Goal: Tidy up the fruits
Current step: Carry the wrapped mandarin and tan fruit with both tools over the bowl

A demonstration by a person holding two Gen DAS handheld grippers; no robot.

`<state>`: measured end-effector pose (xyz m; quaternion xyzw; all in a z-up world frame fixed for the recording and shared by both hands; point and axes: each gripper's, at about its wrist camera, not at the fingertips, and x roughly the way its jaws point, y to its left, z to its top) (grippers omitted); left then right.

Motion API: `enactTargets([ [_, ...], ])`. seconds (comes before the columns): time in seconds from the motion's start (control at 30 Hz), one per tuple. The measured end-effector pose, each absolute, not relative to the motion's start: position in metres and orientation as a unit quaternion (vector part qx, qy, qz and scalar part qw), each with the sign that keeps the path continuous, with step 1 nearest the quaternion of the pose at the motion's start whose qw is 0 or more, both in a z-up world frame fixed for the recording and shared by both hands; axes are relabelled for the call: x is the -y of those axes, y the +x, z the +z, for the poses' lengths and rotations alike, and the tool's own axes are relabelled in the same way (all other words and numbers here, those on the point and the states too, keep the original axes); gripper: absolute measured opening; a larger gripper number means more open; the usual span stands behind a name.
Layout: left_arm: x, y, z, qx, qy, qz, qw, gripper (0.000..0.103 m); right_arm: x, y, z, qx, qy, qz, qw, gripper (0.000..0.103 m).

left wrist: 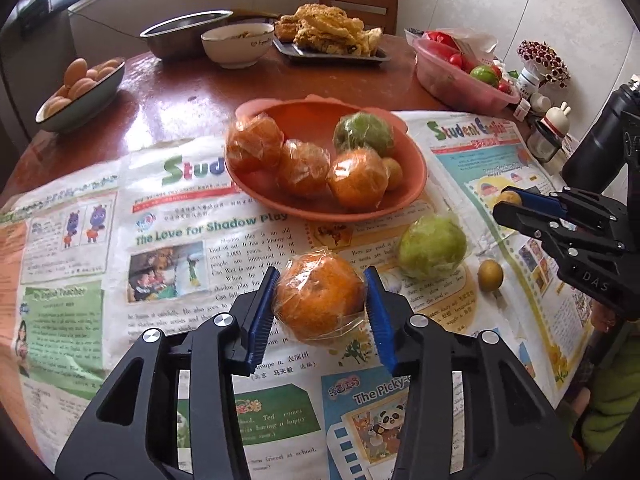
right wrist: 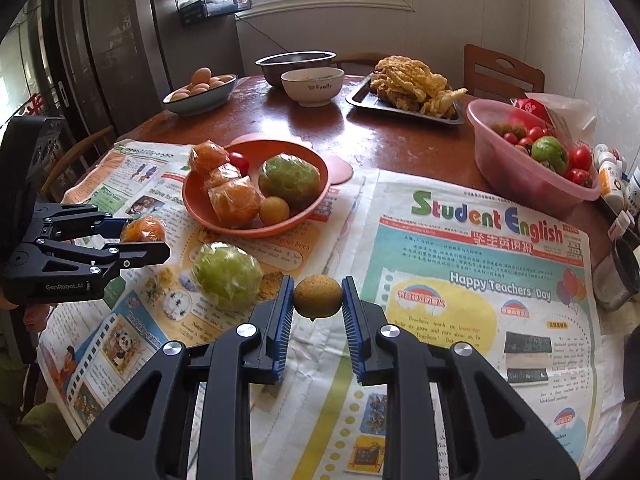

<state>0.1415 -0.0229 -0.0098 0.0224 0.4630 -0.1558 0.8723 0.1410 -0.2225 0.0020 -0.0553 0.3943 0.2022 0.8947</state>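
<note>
Blue ribbed pads of the left gripper (left wrist: 320, 300) bracket a wrapped orange (left wrist: 320, 296) near the front of the newspaper (left wrist: 180, 240); the pads look pressed to its plastic film on both sides, so I read it as grasped, though the orange appears to rest on the paper. Right gripper (right wrist: 318, 296) is clenched on a small brown fruit (right wrist: 318, 296), held clear of the paper.

Step in hand, as I judge it: both fruits picked, neither yet delivered. Next move calls for carrying each up and away to the orange dish (left wrist: 412, 196), and releasing into free space without knocking what is already there.

Dish contents: three wrapped oranges, one wrapped green fruit at far right, one small brown fruit; the right wrist view also shows a cherry tomato behind the oranges.

Loose on the paper to the right: a wrapped green fruit (left wrist: 432, 246) and another small brown fruit (left wrist: 490, 275).

Far right, pink tub (right wrist: 520, 172): tomatoes, one green fruit. Far left, bowl of eggs (left wrist: 80, 96).
</note>
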Motion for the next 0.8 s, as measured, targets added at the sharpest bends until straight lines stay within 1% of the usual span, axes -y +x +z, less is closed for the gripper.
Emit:
enactTargets([
  [0.3,0.016,0.156,0.026,-0.441,0.028,-0.153,0.884,0.035,0.206,0.157,0.023,-0.38,-0.058,0.219,0.897,0.023],
  [0.8,0.018,0.194,0.046,-0.434,0.021,-0.163,0.886,0.035,0.189,0.187,0.041,-0.371,-0.066,0.231,0.897,0.023],
])
